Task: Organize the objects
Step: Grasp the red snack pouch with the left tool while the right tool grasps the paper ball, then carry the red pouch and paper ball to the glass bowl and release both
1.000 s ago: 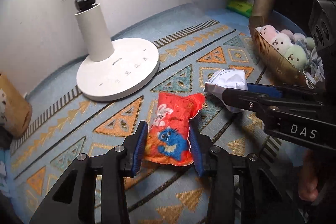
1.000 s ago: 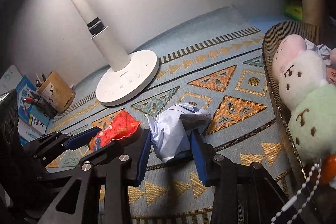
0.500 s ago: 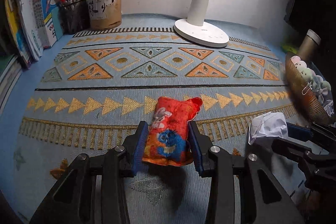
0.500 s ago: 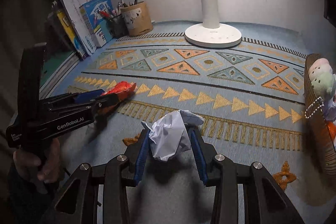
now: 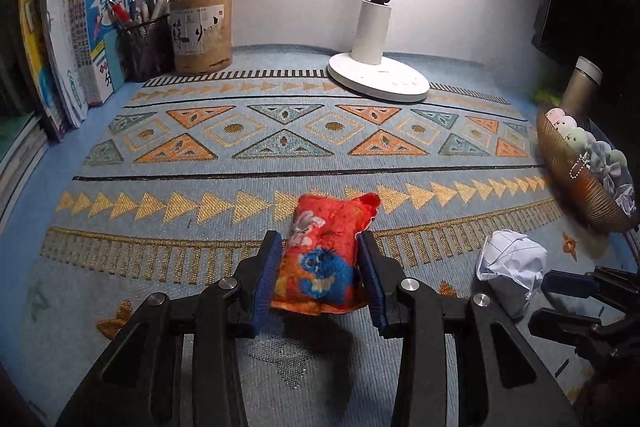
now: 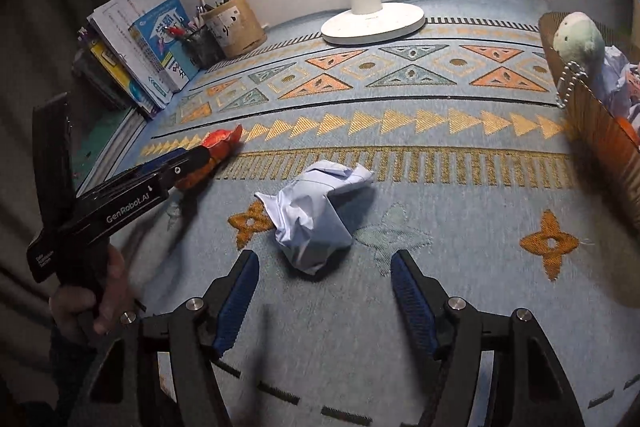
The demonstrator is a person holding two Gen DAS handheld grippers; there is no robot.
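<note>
My left gripper (image 5: 318, 277) is shut on a red snack packet (image 5: 324, 251) with a blue cartoon figure, holding it just above the patterned mat (image 5: 280, 143). The packet also shows in the right wrist view (image 6: 212, 157), in the left gripper (image 6: 180, 167). A crumpled white paper ball (image 6: 314, 215) lies on the mat in front of my right gripper (image 6: 324, 287), which is open and empty, jaws wide apart just short of it. The paper ball shows at the right in the left wrist view (image 5: 510, 267), beside the right gripper's fingers (image 5: 576, 285).
A brown basket (image 5: 576, 183) with plush toys stands at the right edge; it also shows in the right wrist view (image 6: 600, 123). A white lamp base (image 5: 378, 81) stands at the back. Pen holders (image 5: 200, 33) and books (image 5: 80, 35) stand at the back left.
My right gripper has opened and let go of the paper ball, which now lies on the mat. My left gripper still holds the red packet, nearly unmoved since half a second ago.
</note>
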